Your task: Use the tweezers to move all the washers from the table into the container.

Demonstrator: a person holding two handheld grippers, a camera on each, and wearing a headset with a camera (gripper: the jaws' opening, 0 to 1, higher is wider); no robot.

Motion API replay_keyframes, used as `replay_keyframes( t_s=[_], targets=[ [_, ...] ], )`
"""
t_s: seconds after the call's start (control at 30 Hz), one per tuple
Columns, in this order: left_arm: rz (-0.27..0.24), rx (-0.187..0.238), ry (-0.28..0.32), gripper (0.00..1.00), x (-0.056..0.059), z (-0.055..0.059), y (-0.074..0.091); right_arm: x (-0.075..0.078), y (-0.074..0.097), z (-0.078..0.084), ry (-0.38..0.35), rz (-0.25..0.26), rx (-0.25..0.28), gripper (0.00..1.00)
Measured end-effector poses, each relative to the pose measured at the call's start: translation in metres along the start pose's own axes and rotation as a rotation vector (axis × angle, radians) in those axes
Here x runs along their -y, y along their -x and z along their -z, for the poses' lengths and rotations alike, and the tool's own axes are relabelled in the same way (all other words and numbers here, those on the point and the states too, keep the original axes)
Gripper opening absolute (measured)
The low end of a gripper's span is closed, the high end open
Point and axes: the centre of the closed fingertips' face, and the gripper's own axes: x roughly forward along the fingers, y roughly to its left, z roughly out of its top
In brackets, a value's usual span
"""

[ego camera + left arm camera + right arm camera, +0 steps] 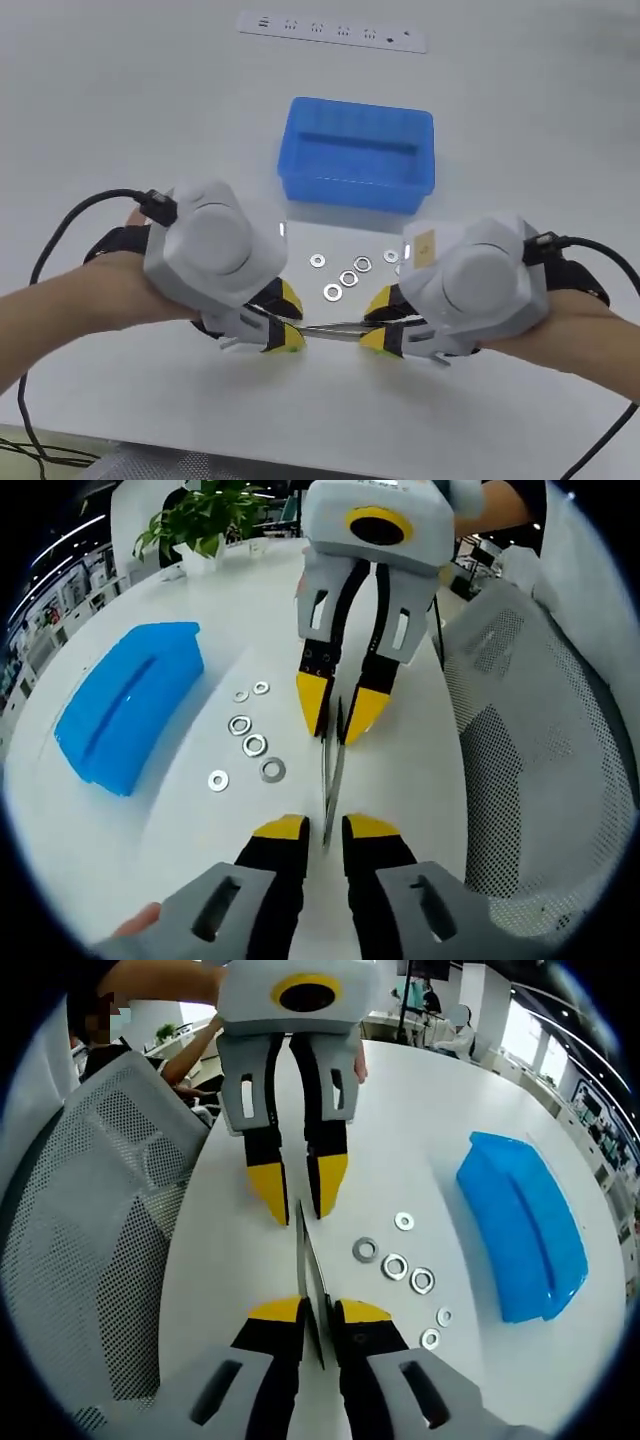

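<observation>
**White surface (520, 110): tweezers (335, 328) bridged between two sets of jaws**

White surface is seen under everything. On it, near the front edge, the tweezers are laid flat, running from one hand-held gripper to the other. The end nearer the right hand-held gripper (380, 322) is taken between its jaws, which are drawn in against the metal. The opposite end is flanked by the jaws of the left hand-held gripper (285, 320), which are set almost together. Whether that end is pinched cannot be told.

Six washers (255, 745) are scattered just beyond the tweezers. They lie flat, some close together, between the tweezers and the container (350, 190). The container, a blue rectangular tub, is placed behind the washers with its open side up. A white power strip (335, 30) is laid farther back on the surface.

A forearm (60, 310) is seen behind the left hand-held gripper. A grey mesh chair (530, 750) and a potted plant (200, 520) are seen in the left gripper view.
</observation>
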Motion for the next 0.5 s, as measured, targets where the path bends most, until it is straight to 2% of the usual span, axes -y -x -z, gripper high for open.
replay_keyframes(
  t_s=[0.07, 0.17, 0.3, 0.5],
  targets=[
    [0.0, -0.013, -0.034, 0.14, 0.0011, 0.0007, -0.0004, -0.0001, 0.0, 0.0, 0.003, 0.002, -0.002, 0.13],
    [-0.003, -0.022, -0.046, 0.11, 0.0011, 0.0018, -0.0006, -0.0004, 0.0, 0.0, 0.008, 0.003, -0.004, 0.13],
    [0.003, -0.027, -0.043, 0.06, 0.0014, 0.0022, -0.0009, -0.0006, 0.0, 0.0001, 0.005, 0.002, -0.005, 0.13],
    [0.007, -0.027, -0.036, 0.06, 0.0013, 0.0018, -0.0006, -0.001, 0.0, 0.0, 0.004, 0.006, -0.003, 0.12]
  ],
)
